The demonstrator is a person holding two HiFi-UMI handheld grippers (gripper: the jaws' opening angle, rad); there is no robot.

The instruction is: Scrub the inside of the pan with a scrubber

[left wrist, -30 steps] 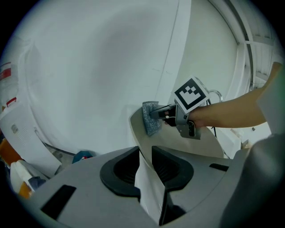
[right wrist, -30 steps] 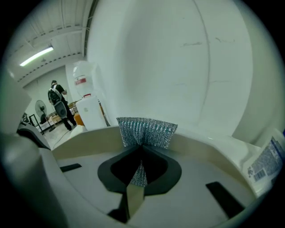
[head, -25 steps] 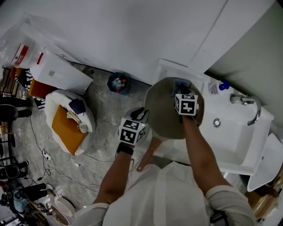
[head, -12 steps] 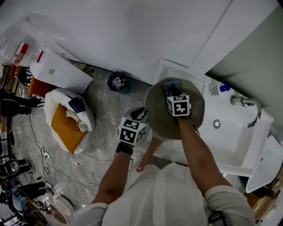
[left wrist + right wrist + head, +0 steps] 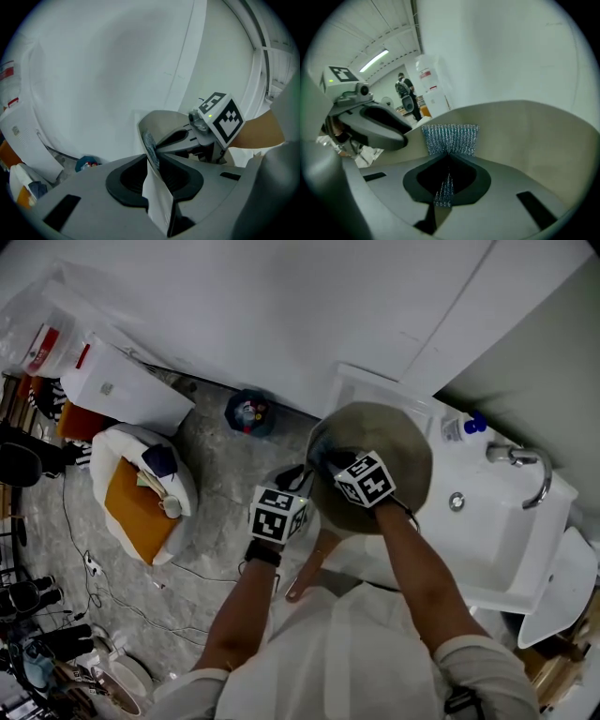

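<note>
Scrubbing judged under way, finish unclear: pan (image 5: 386,432) rim gripped by left gripper (image 5: 152,159), fingers closing; scrubber (image 5: 450,138) pinched by right gripper (image 5: 449,157) fingers, held at inner wall.

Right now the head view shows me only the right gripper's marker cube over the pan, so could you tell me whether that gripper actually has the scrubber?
Observer: Yes. In the right gripper view, the right gripper is shut on the scrubber, a blue-silver mesh pad that fans out beyond the jaws.
Operator: Thank you. Is the pad on the pan?
Observer: Its spread end appears to lie flat against the inside wall of the pan, just below the rim.
Operator: And how is the pan held on the other side?
Observer: In the left gripper view, the left gripper has the pan's wall edgewise between its jaws, which are closing on it.
</note>
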